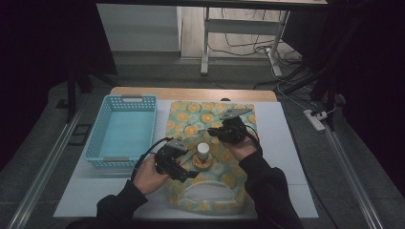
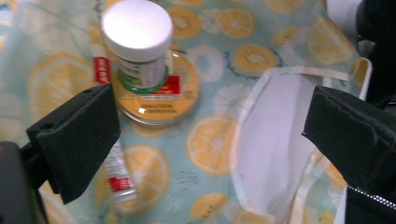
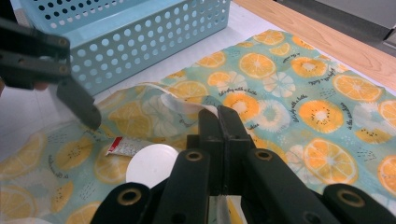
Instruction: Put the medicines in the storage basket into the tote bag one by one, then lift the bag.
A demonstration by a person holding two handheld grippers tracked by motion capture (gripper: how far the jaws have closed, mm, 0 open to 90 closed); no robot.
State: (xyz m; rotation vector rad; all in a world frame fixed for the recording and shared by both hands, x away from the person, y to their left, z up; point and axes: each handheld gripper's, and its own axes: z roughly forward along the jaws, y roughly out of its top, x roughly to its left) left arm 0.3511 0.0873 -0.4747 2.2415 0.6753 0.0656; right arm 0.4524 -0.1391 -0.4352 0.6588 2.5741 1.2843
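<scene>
**Clerk:** Left gripper (image 2: pixel 210 121): black jaws spread wide, nothing between the pads. One jaw stands just beside the tube (image 2: pixel 119 179), not touching the bottle (image 2: pixel 137 28).

**Checker:** And the right gripper (image 3: pixel 218 114)?

**Clerk:** Jaws pressed together. A raised, white-edged fold of the tote bag (image 2: pixel 210 144) meets their tips, so I enter it as pinching the cloth, though the contact itself is partly hidden.

**Checker:** Contents, with locations?

**Clerk:** Three items, all on the fruit-print bag near its middle:
- White-capped bottle, upright, standing on top of a flat round tin (image 2: pixel 159 105).
- The tin, lying flat on the cloth.
- Red-and-white tube, lying on its side, touching or just beside the tin.

The bag lies flat on the white table (image 1: pixel 286 143), its handle toward the person.

**Checker:** Basket?

**Clerk:** Blue perforated basket (image 1: pixel 126 98), just left of the bag, nothing in it.

**Checker:** Progress, then?

**Clerk:** My judgement is that it is early. Nothing has been gripped or moved to the basket. The open left jaws look set to take the bottle or the tube while the right steadies the bag. All three items remain to be handled.
</scene>
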